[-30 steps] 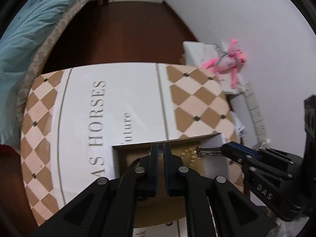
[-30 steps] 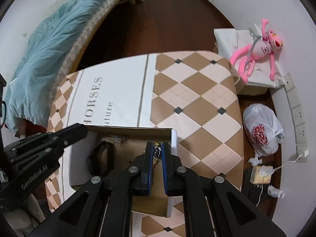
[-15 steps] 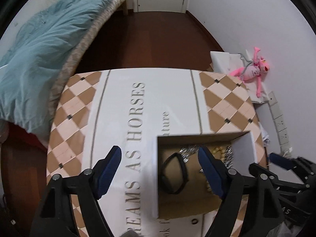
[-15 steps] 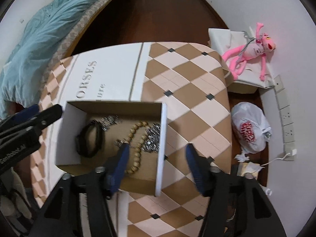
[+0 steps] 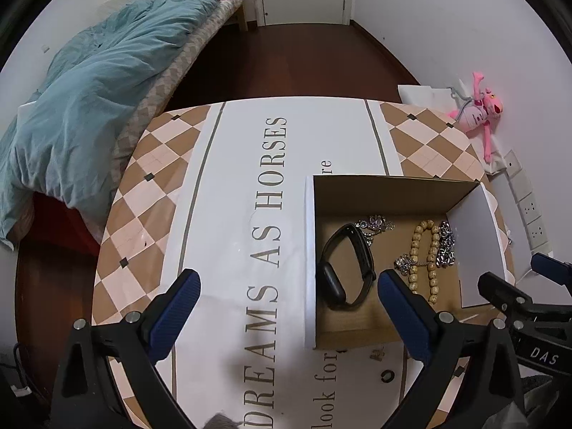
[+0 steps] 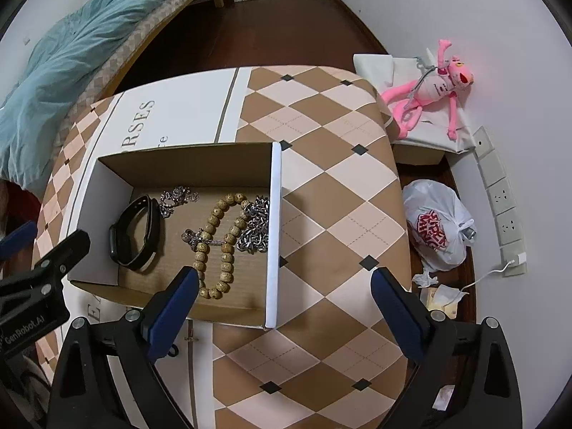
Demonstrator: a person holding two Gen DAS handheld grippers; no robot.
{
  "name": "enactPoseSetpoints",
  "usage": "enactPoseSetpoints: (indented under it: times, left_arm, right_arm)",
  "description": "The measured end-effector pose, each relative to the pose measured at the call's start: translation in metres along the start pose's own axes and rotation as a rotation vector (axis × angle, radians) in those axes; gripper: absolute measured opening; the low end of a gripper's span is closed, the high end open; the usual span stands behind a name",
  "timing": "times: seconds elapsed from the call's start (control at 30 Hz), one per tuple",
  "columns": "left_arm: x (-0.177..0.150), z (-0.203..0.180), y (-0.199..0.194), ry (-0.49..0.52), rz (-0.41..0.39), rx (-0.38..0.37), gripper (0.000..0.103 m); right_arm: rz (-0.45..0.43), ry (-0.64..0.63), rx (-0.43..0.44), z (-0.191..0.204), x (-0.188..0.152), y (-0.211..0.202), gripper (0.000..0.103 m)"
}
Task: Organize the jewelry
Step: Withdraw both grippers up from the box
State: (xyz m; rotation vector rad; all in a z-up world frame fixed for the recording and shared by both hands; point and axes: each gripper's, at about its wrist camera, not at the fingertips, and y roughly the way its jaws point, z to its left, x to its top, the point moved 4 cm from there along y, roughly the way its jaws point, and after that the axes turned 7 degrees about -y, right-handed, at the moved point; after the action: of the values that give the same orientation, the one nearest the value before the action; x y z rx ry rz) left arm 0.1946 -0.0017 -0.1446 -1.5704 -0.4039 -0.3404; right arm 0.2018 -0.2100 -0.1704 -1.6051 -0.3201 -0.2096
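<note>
An open cardboard box (image 5: 309,250) (image 6: 273,232) sits on the table. It holds a black wristband (image 5: 345,264) (image 6: 134,232), a wooden bead bracelet (image 5: 423,254) (image 6: 214,246), a silver chain (image 5: 445,246) (image 6: 255,228) and a sparkly silver piece (image 5: 375,223) (image 6: 177,196). My left gripper (image 5: 287,280) hangs over the box's left wall, jaws opening wide, nothing gripped. Above the box's right wall, the jaws of my right gripper (image 6: 284,275) are opening too and hold nothing. A small ring (image 5: 387,376) lies on the table in front of the box.
The table (image 6: 339,196) wears a brown and cream checked cloth with lettering. A bed with a teal duvet (image 5: 89,100) stands at the back left. By the right wall are a pink plush toy (image 6: 429,89), a white plastic bag (image 6: 436,228) and wall sockets (image 6: 500,193).
Both grippers went from shut to wide open and drew back from inside the box. The jewellery now lies uncovered on the box floor.
</note>
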Motion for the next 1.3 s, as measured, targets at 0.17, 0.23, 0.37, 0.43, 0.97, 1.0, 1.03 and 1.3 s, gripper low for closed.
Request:
enactPoseSetpoints:
  times: [0.17, 0.23, 0.37, 0.43, 0.97, 1.0, 1.03, 1.3]
  left_arm:
    - [-0.004, 0.0, -0.018, -0.009, -0.039, 0.001, 0.102]
    - [-0.007, 0.0, -0.026, -0.013, -0.058, -0.001, 0.102]
    - [-0.012, -0.001, -0.047, -0.025, -0.098, -0.002, 0.102]
    - [-0.016, -0.002, -0.06, -0.025, -0.126, 0.002, 0.102]
    - [-0.028, -0.007, -0.131, -0.043, -0.233, -0.021, 0.102]
    - [-0.029, -0.006, -0.131, -0.049, -0.229, -0.006, 0.102]
    - [-0.03, -0.006, -0.131, -0.048, -0.234, 0.007, 0.102]
    - [-0.048, -0.002, -0.1, -0.038, -0.218, 0.083, 0.102]
  right_arm:
    - [-0.054, -0.001, -0.031, 0.0, -0.005, -0.02, 0.098]
    - [-0.081, -0.001, -0.048, 0.001, -0.008, -0.031, 0.098]
    - [-0.14, 0.003, -0.072, 0.0, -0.015, -0.056, 0.098]
    - [-0.167, 0.004, -0.08, 0.0, -0.019, -0.069, 0.098]
    - [-0.326, 0.041, -0.053, 0.003, -0.045, -0.155, 0.098]
    - [-0.329, 0.044, -0.052, 0.003, -0.047, -0.156, 0.098]
    - [-0.329, 0.05, -0.051, 0.002, -0.049, -0.156, 0.098]
    - [-0.222, 0.077, -0.019, -0.009, -0.067, -0.109, 0.098]
